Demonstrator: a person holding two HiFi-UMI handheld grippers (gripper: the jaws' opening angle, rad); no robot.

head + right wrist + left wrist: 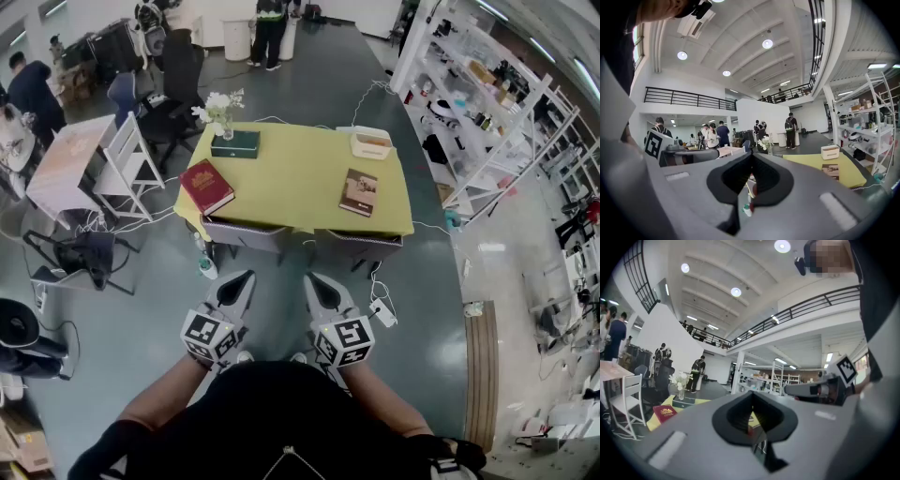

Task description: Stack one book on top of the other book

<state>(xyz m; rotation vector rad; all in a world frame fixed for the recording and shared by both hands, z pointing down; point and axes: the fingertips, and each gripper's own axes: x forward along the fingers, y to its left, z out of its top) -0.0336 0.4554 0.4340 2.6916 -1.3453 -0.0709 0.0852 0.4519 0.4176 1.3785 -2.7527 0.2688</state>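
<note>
Lying apart: red book [206,186], brown book [359,192]

A yellow-covered worktop [300,178] stands well beyond the fingers [238,292]. It bears a white-flowered glass vase [224,120] and a white rectangular basket [371,142].

Red book [206,186] – brown book [359,192] – yellow tablecloth [300,178]

Open lab hall, equipment shelves [487,82], mezzanine railing [684,99]
</note>
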